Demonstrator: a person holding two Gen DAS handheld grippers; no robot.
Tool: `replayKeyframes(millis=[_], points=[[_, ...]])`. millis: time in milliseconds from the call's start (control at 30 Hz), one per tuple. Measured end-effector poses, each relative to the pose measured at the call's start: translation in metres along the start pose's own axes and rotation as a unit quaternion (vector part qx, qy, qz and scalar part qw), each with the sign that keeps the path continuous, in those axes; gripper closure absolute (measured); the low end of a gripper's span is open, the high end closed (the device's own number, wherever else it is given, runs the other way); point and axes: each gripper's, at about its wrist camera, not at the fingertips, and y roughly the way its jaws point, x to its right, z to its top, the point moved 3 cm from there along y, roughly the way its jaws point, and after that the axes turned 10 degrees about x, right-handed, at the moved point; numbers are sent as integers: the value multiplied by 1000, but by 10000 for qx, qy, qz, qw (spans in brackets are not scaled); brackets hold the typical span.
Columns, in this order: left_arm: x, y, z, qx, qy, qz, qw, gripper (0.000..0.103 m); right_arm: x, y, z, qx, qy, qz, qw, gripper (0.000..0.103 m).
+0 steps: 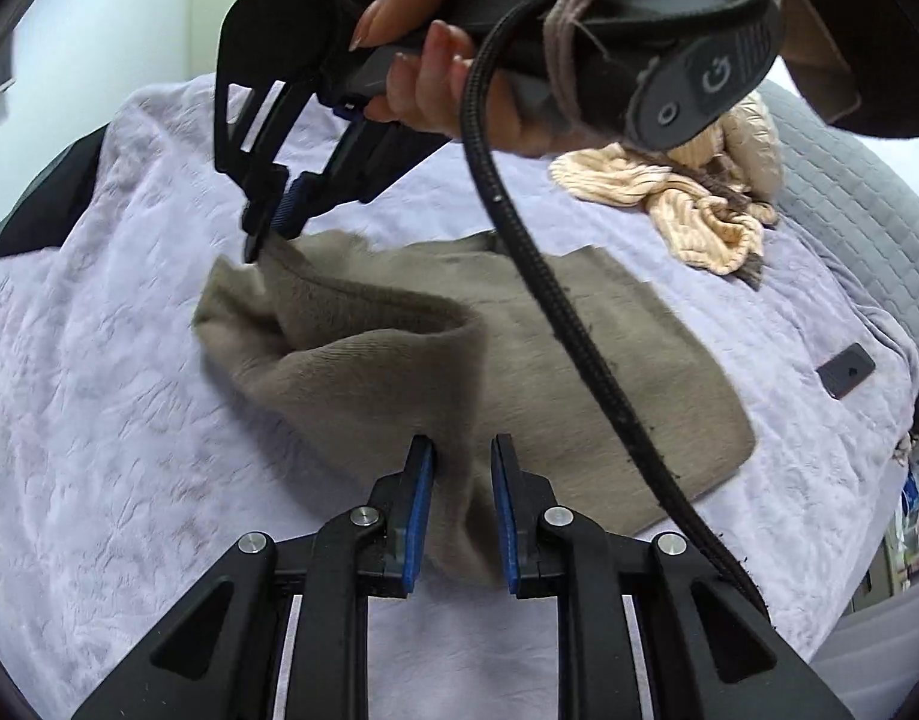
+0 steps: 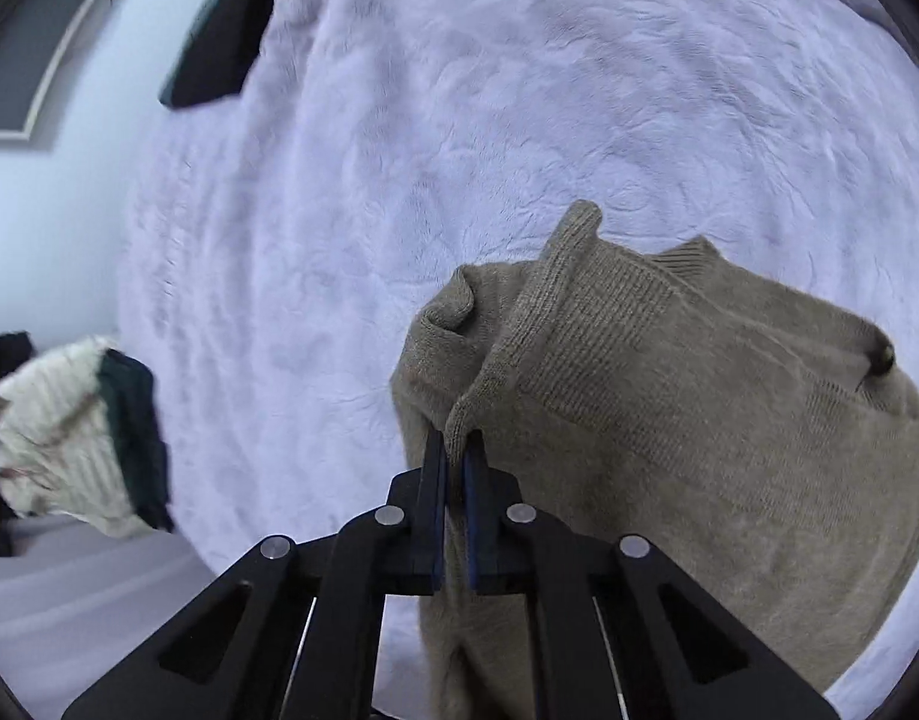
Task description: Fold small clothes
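Note:
A taupe knit garment (image 1: 399, 372) lies partly folded on a lavender blanket (image 1: 111, 360). My left gripper (image 1: 462, 450) holds a fold of its near edge between its blue pads, jaws a little apart around the cloth. My right gripper (image 1: 267, 228) shows in the left wrist view, held by a hand, pinching the garment's far left corner and lifting it. In the right wrist view my right gripper (image 2: 456, 444) is shut on the garment's ribbed edge (image 2: 639, 420).
A cream ribbed garment (image 1: 687, 204) lies bunched at the blanket's far right. A grey quilted cover (image 1: 867, 192) lies beyond it. A dark flat object (image 1: 846, 369) rests on the blanket's right. A black cable (image 1: 555, 312) hangs across the garment. A white and dark clothes pile (image 2: 69, 432) sits left.

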Motion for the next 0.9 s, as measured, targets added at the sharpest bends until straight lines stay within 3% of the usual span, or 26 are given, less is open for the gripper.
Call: replayKeyframes(millis=[100, 167, 200, 267, 300, 400, 600, 700, 733, 767, 800, 833, 867, 900], points=[[9, 7, 3, -119, -157, -58, 9998, 82, 8, -9, -4, -110, -80, 73, 9999, 97], [3, 14, -3, -331, -436, 22, 9985, 82, 1, -5, -10, -219, -215, 37, 9995, 91], [-4, 16, -7, -458, -635, 62, 9969, 82, -5, 3, -9, -275, -262, -15, 9993, 83], [-22, 14, -16, -654, -1053, 220, 9920, 82, -9, 10, -13, -327, -350, -79, 9988, 11], [-30, 12, -20, -729, -1196, 290, 9897, 82, -13, 19, -8, -363, -386, -93, 9986, 7], [-59, -2, -37, -942, -1627, 601, 9803, 81, -25, 33, -11, -509, -566, -181, 9969, 7], [-123, -21, -90, -1306, -3068, 702, 9401, 81, -60, 78, -40, -1192, -1123, -991, 9815, 7], [-139, -32, -106, -1337, -3059, 913, 9382, 81, -75, 89, -72, -1625, -1028, -786, 9782, 7], [-142, -34, -109, -1367, -3020, 983, 9383, 76, -77, 91, -82, -1736, -931, -720, 9778, 8], [-144, -35, -111, -1394, -2997, 1041, 9380, 48, -78, 95, -90, -1803, -894, -745, 9767, 8], [-148, -37, -112, -1402, -2999, 1111, 9370, 14, -80, 100, -95, -1836, -931, -809, 9752, 9], [-151, -38, -113, -1372, -3023, 1153, 9362, 7, -83, 106, -100, -1856, -1046, -945, 9725, 9], [-153, -40, -112, -1321, -3045, 1163, 9361, 7, -84, 113, -104, -1863, -1180, -1174, 9683, 10], [-154, -40, -112, -1318, -3079, 1129, 9355, 7, -83, 119, -107, -1877, -1298, -1358, 9641, 19]])
